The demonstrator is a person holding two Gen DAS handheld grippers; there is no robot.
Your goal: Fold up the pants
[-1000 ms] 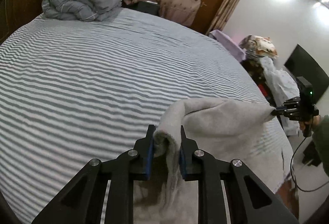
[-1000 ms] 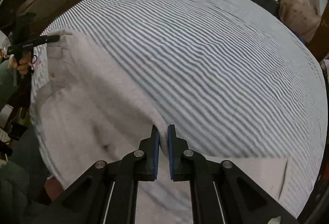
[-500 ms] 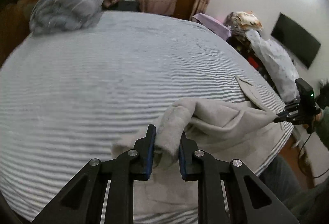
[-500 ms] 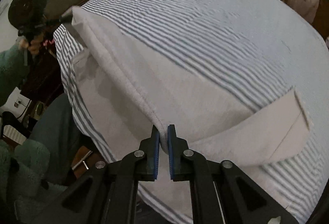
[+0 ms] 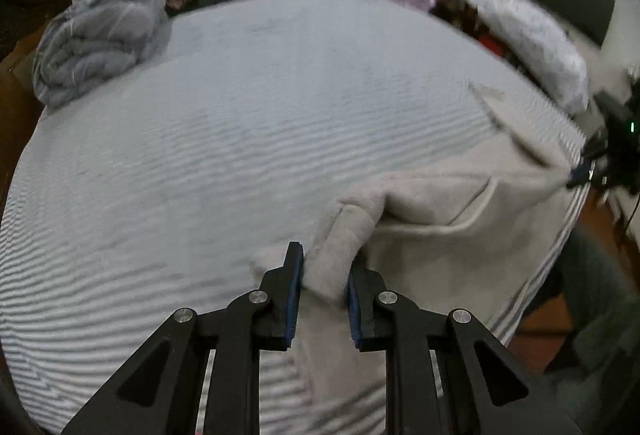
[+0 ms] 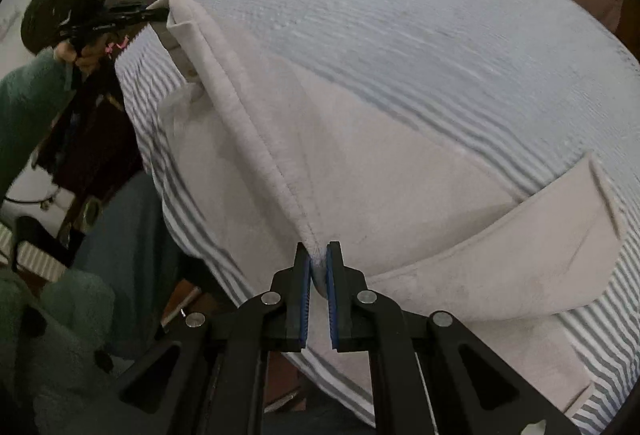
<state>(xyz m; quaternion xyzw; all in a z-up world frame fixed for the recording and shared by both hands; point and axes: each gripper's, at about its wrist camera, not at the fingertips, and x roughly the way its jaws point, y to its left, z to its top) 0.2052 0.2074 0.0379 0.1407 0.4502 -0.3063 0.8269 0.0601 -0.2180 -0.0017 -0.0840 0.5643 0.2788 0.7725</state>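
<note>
The left gripper [image 5: 322, 289] is clenched on a thick bunched corner of the pale grey pants [image 5: 448, 211], and the right gripper [image 6: 318, 271] is pinched nearly closed on a thin seamed edge of the same garment. Between the two grips the cloth's edge runs as one long ridge, so the pants' long axis lies left to right along the near edge of the striped bed [image 5: 248, 123], partly draped over it. The fabric is already in both sets of fingers; the open mattress lies on the far side, which is probably where the held edge must be carried and laid. Only the right wrist view shows the loose flap folded over at the right and the person's green sleeve [image 6: 28, 103]; only the left wrist view shows the rolled duvet [image 5: 96, 39] far off to the left.
</note>
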